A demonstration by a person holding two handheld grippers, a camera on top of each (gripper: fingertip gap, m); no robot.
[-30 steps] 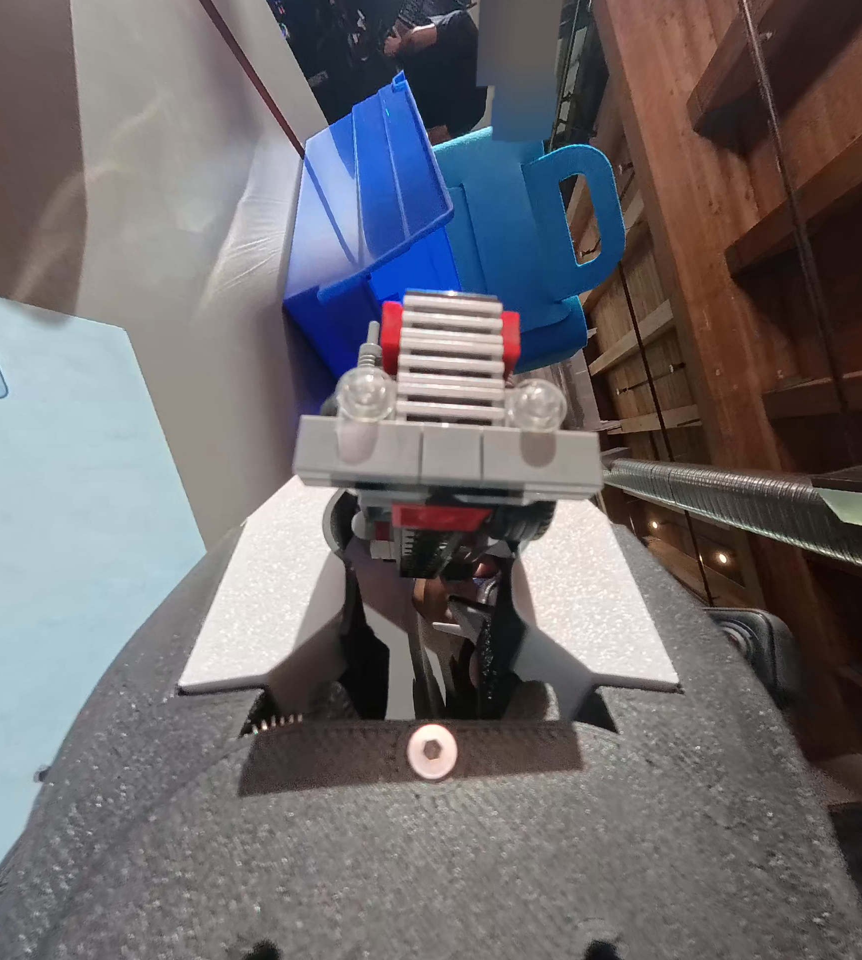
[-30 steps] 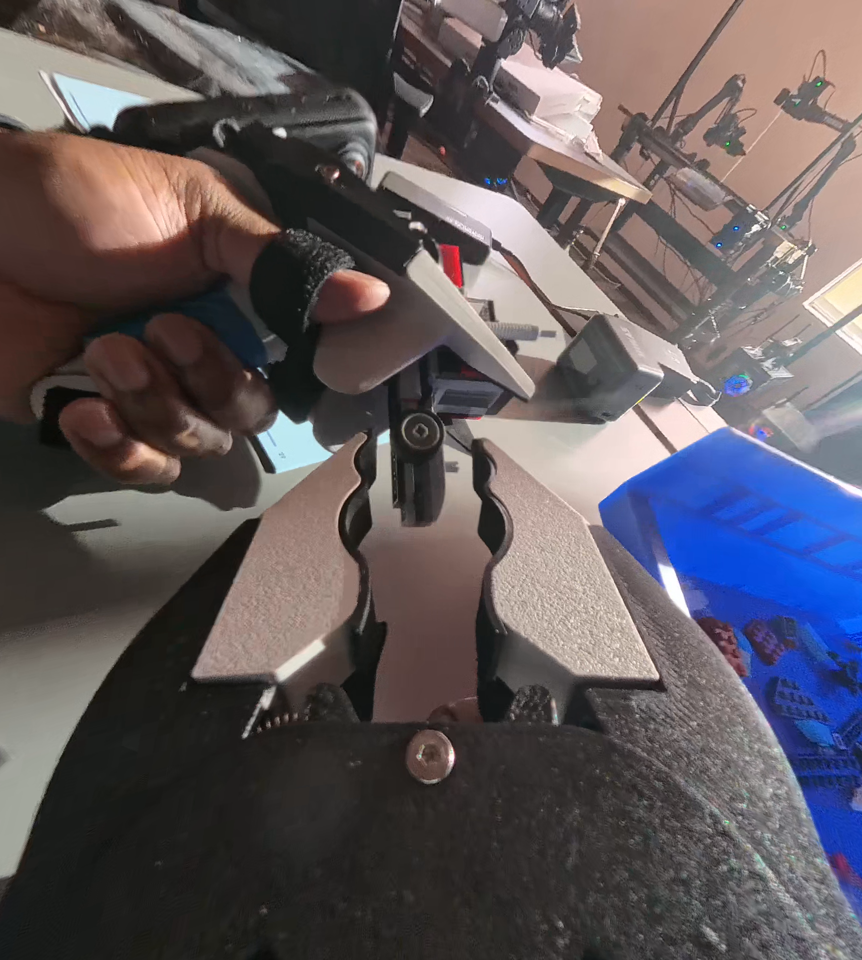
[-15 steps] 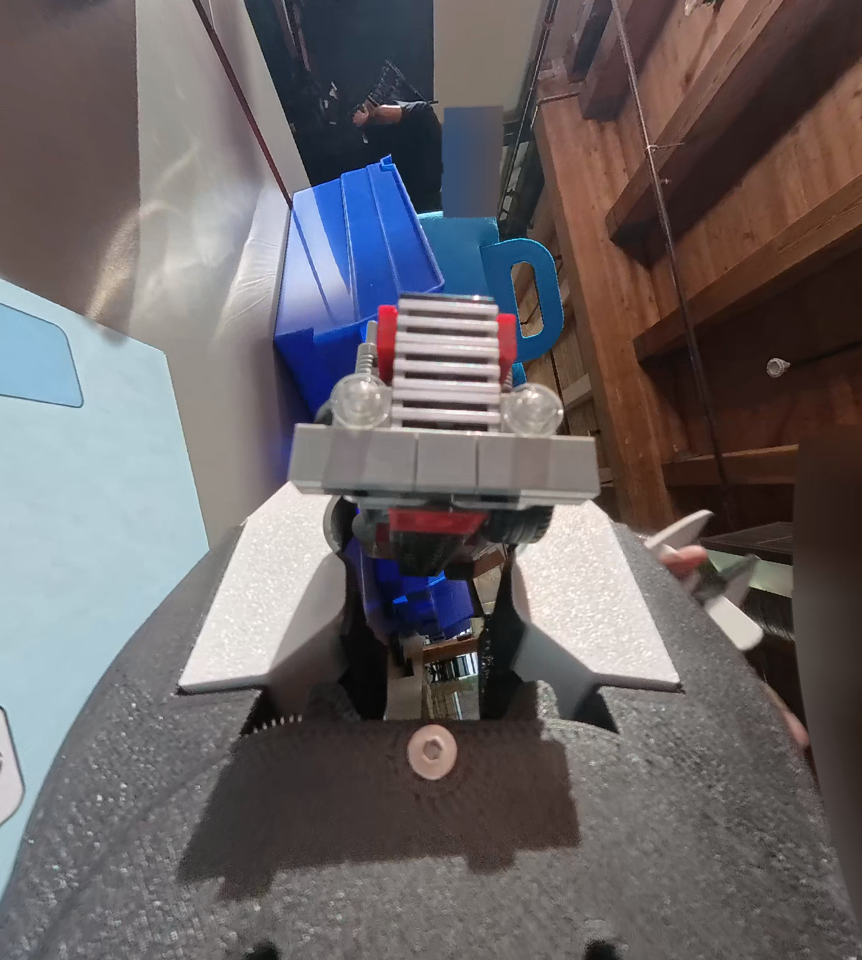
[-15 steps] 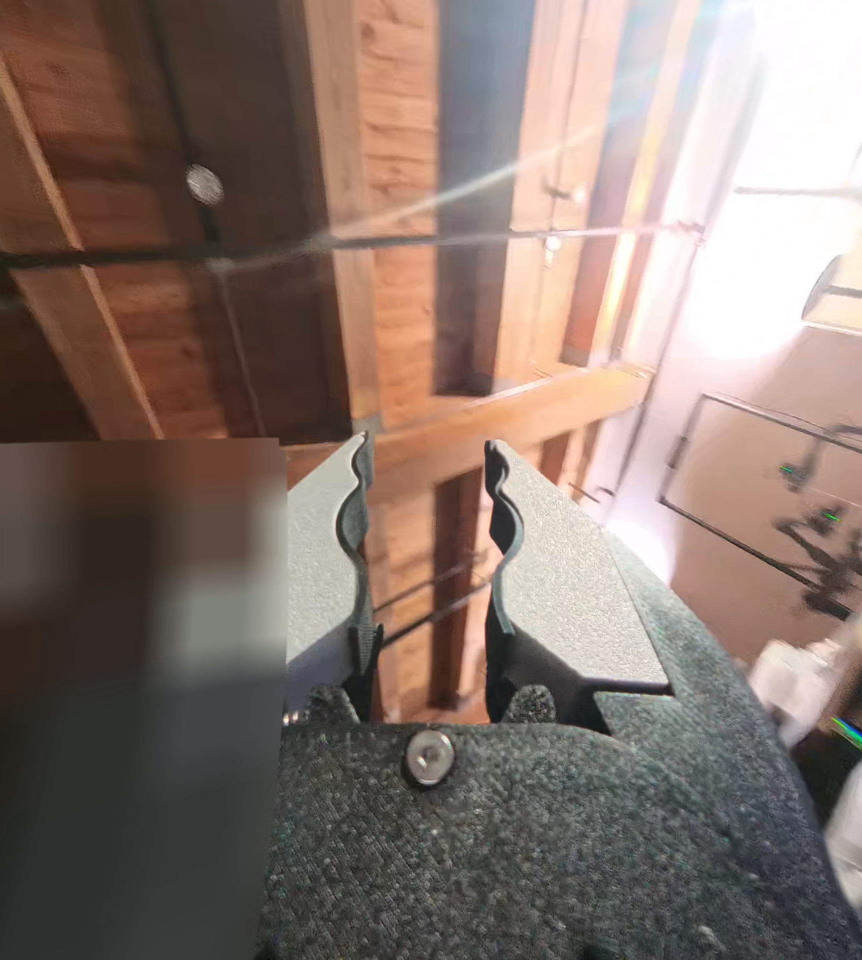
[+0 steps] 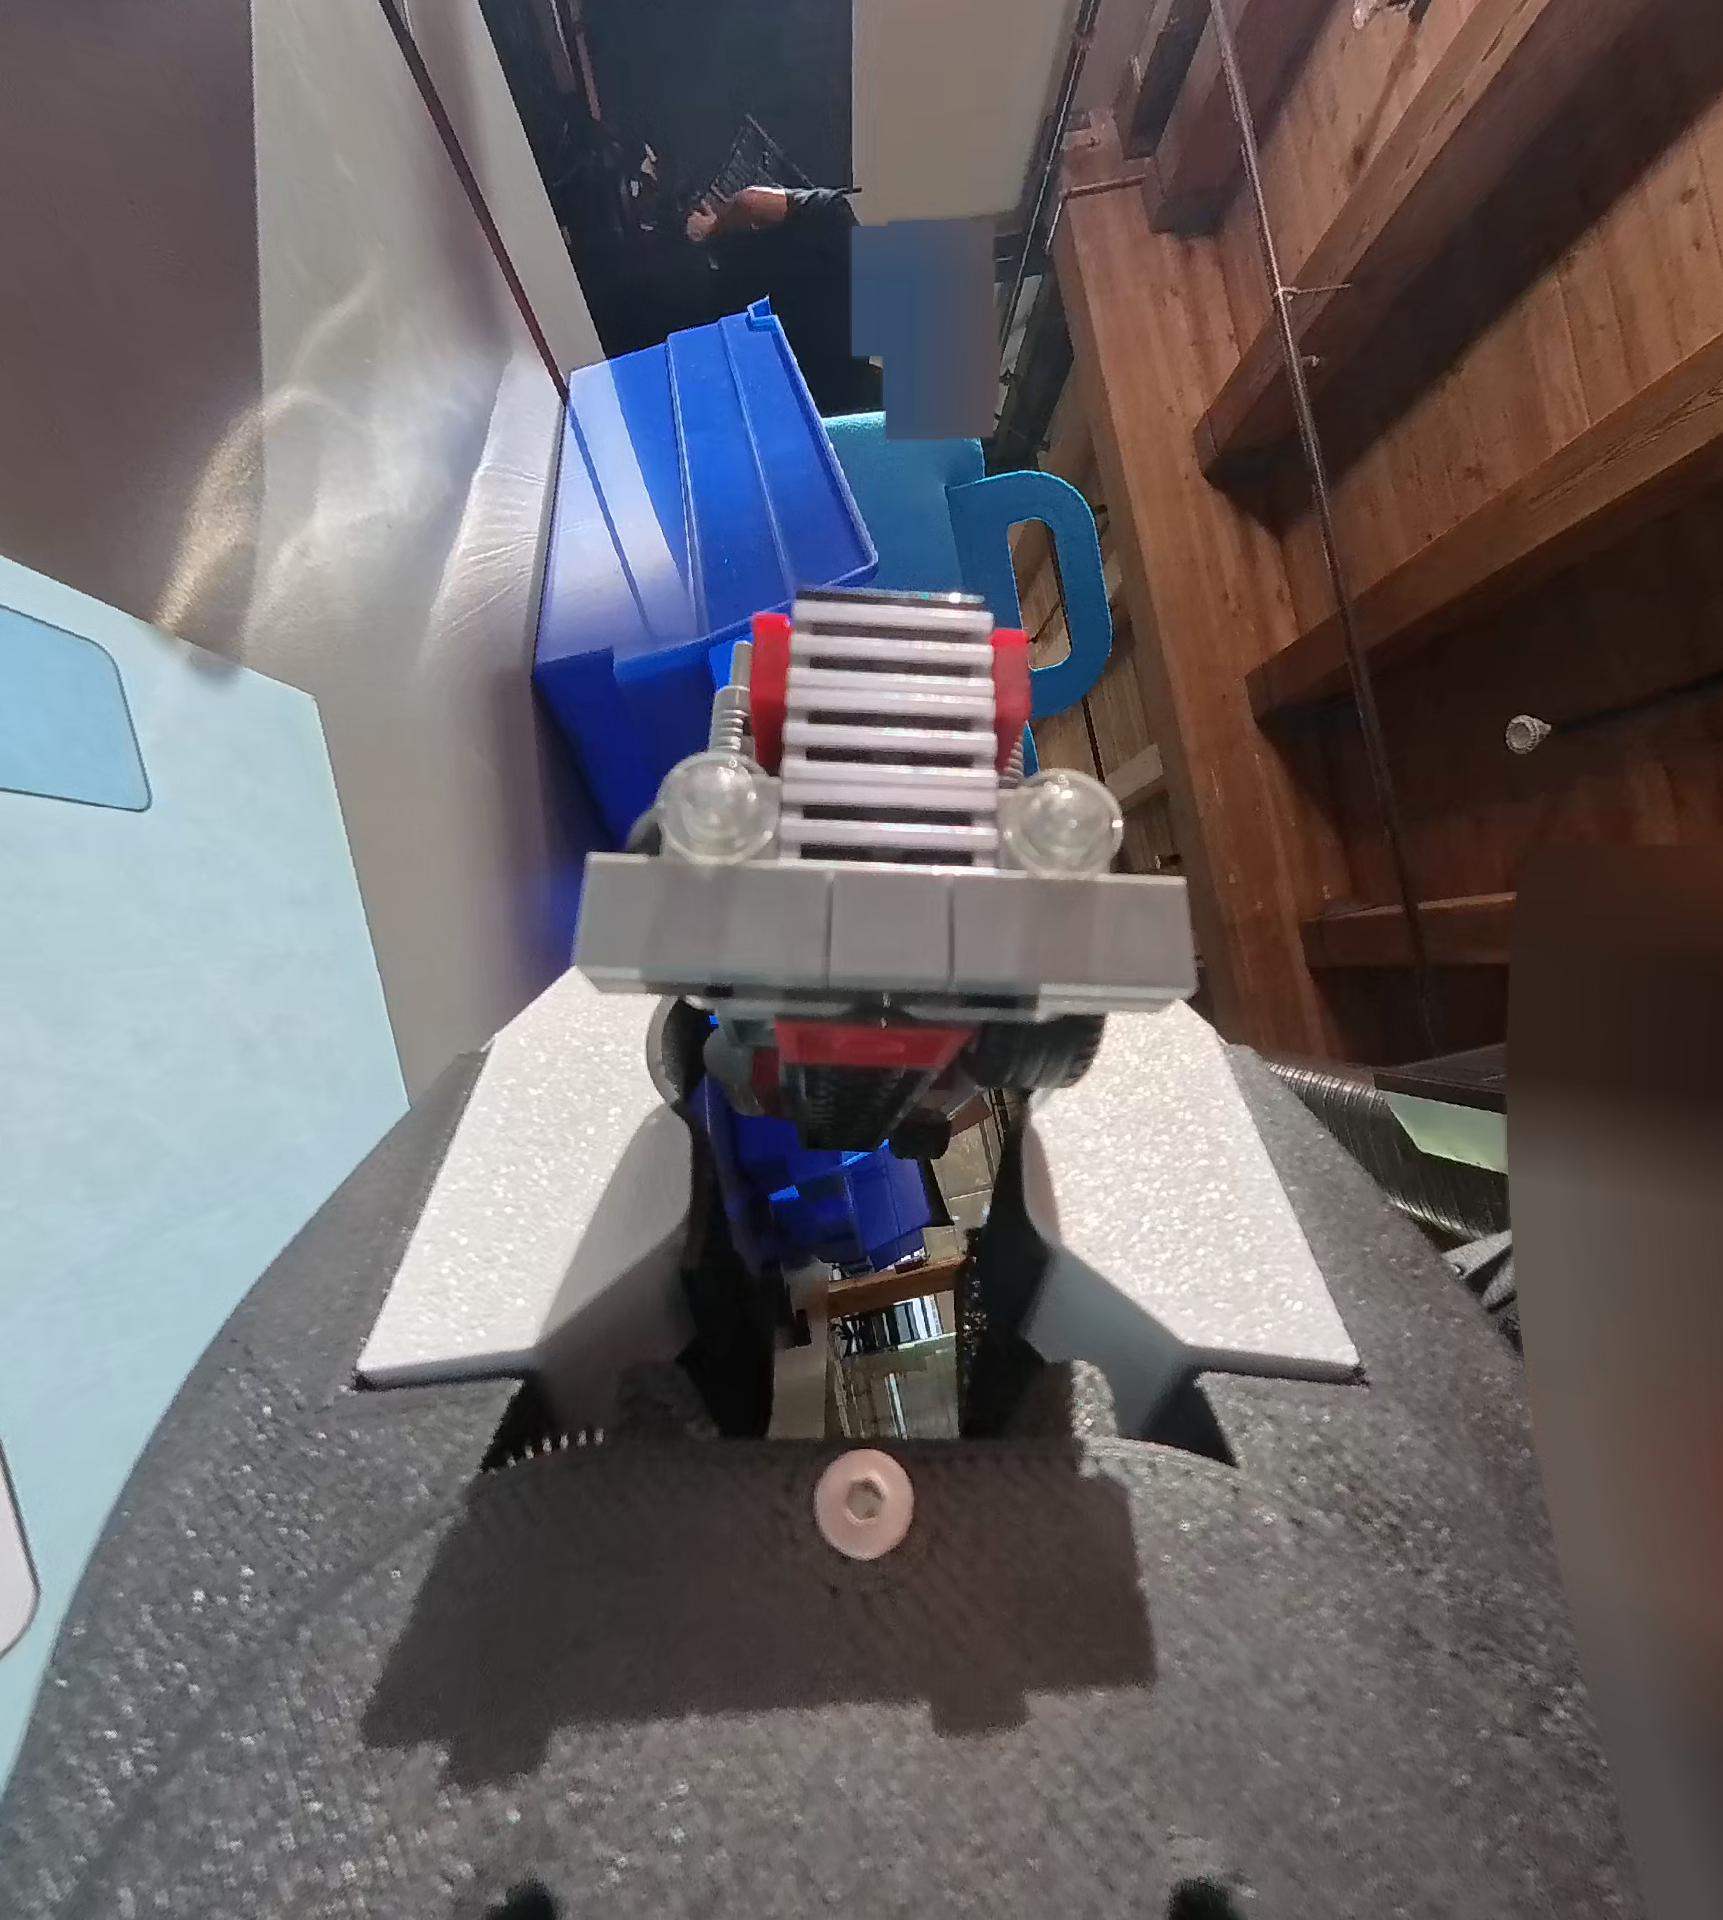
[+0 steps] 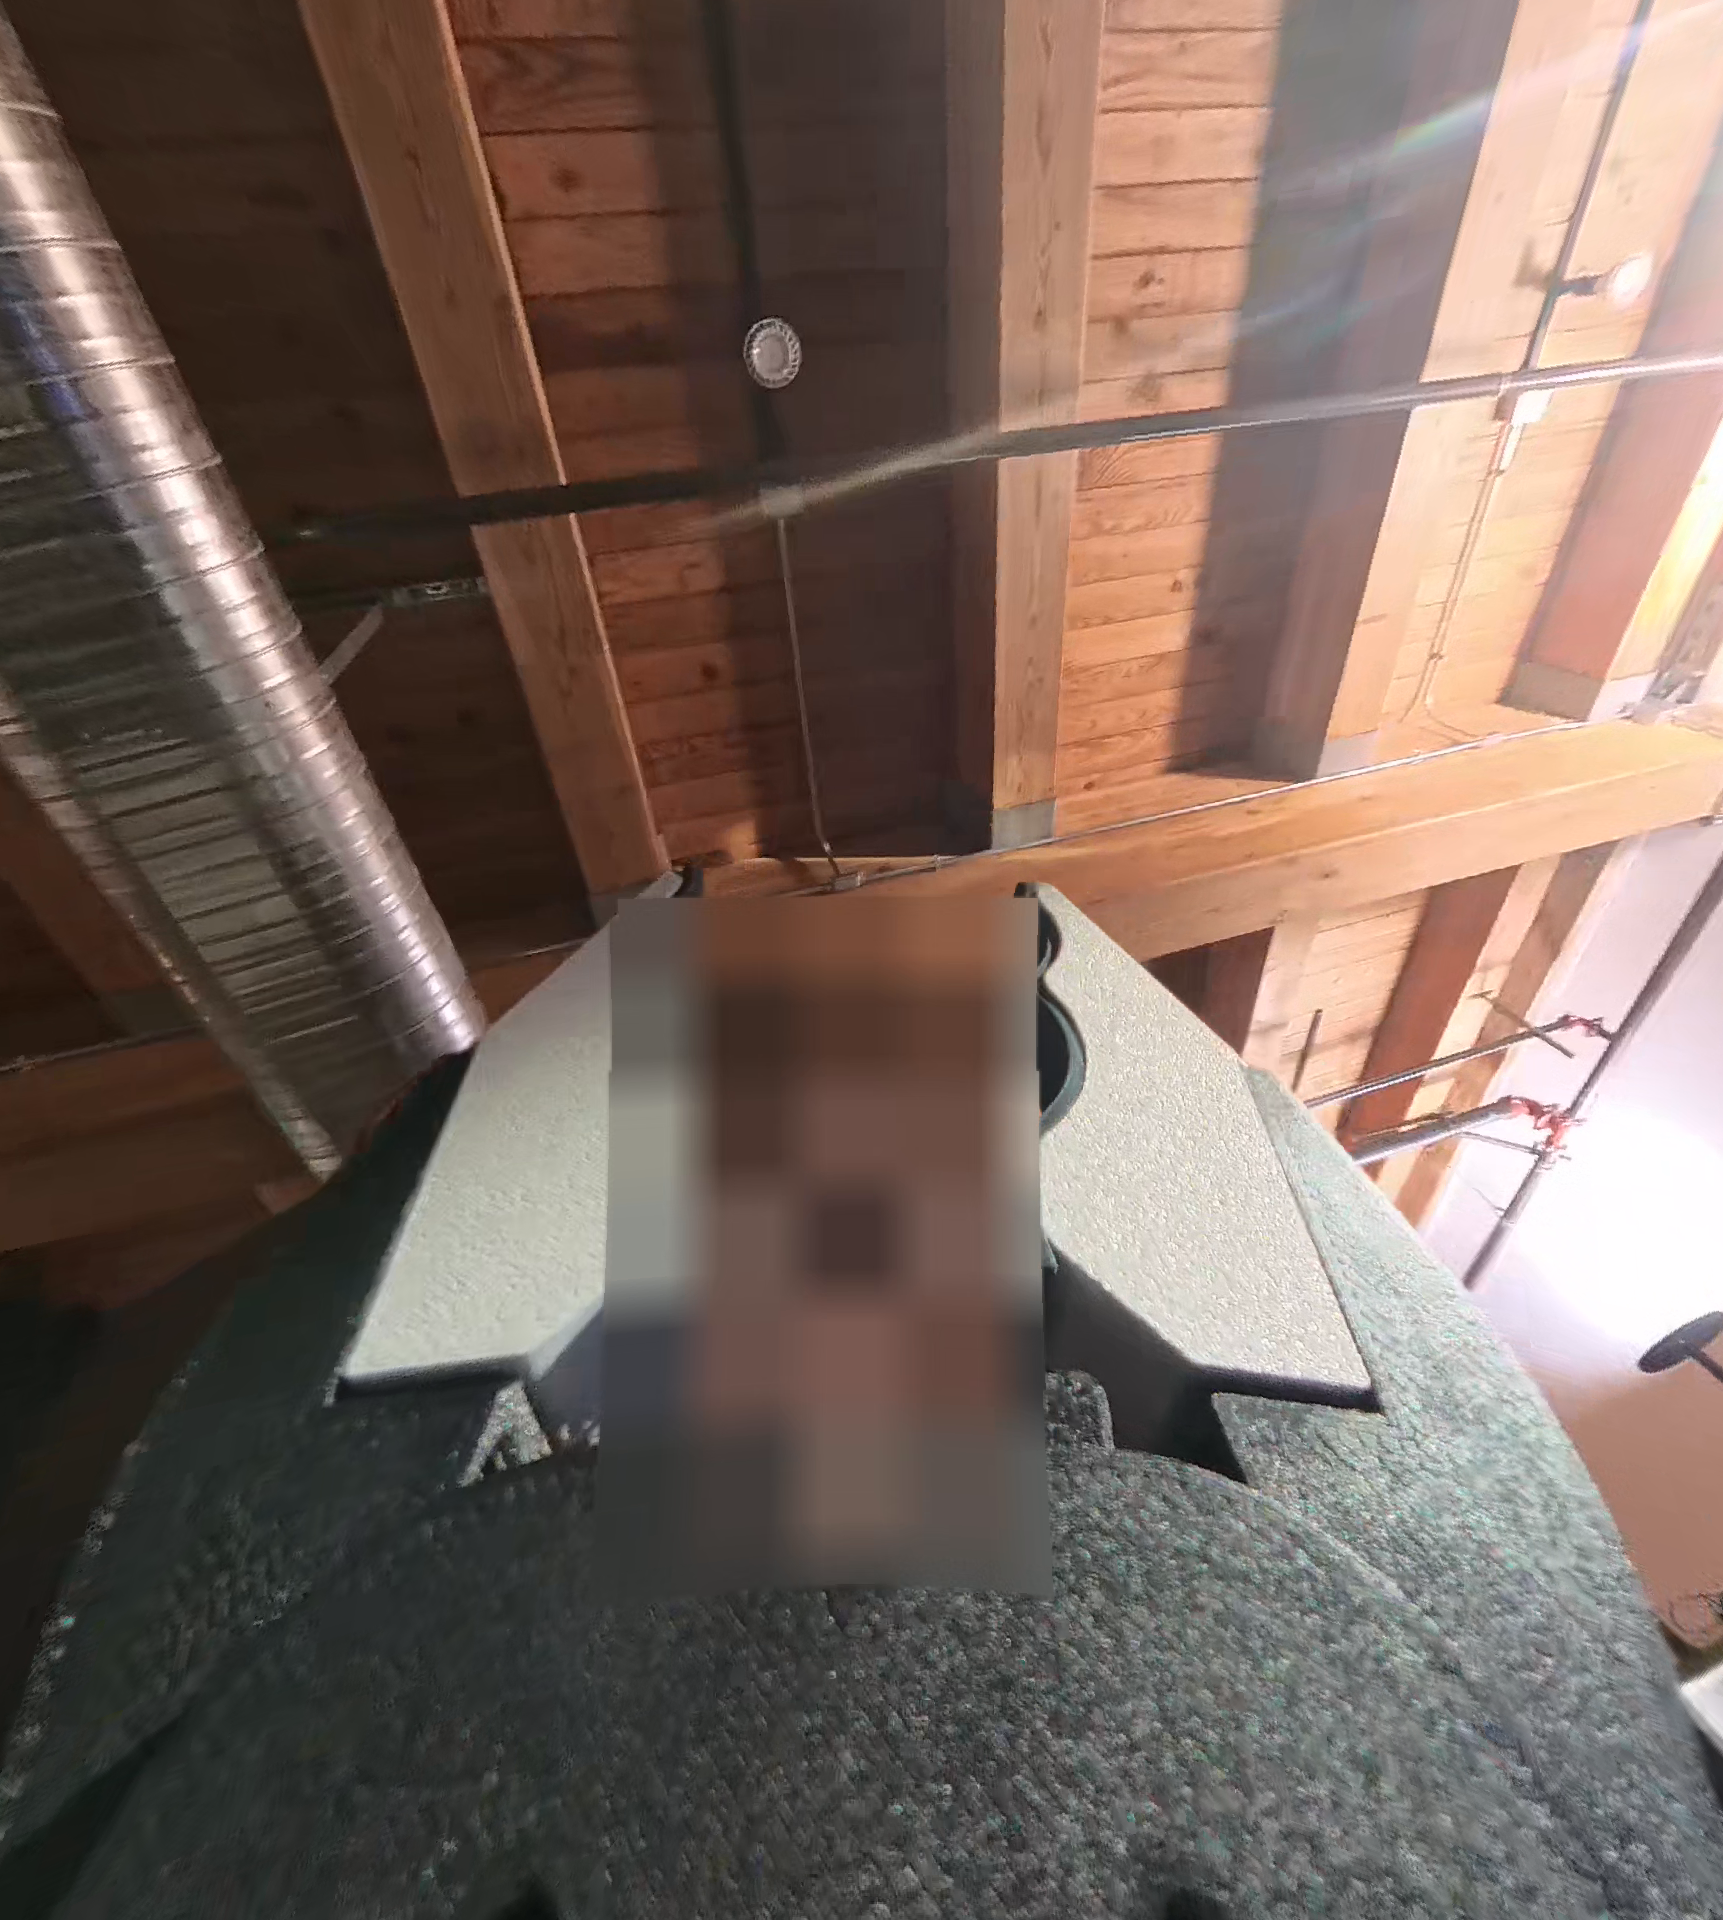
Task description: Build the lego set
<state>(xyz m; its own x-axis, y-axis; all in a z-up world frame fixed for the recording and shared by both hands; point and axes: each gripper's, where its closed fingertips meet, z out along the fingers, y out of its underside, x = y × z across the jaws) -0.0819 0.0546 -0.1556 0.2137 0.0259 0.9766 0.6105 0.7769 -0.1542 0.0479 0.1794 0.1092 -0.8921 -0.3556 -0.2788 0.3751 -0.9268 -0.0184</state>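
My left gripper is shut on a Lego truck with a grey bumper, a grey slatted grille, two clear round lamps and red side pieces. It holds the truck by its underside, nose up, in the air. My right gripper points up at the ceiling, and no Lego shows in its view. Its fingers stand apart. A mosaic patch covers the gap between them, so I cannot see whether anything sits there.
A blue bin stands behind the truck, with a teal carrier with a handle beside it. A light blue instruction sheet lies at the left. A person stands far off. A silver duct and wooden beams are overhead.
My right gripper has swung from beside the left gripper and the bin up toward the ceiling. My left gripper tilted slightly, still holding the truck.
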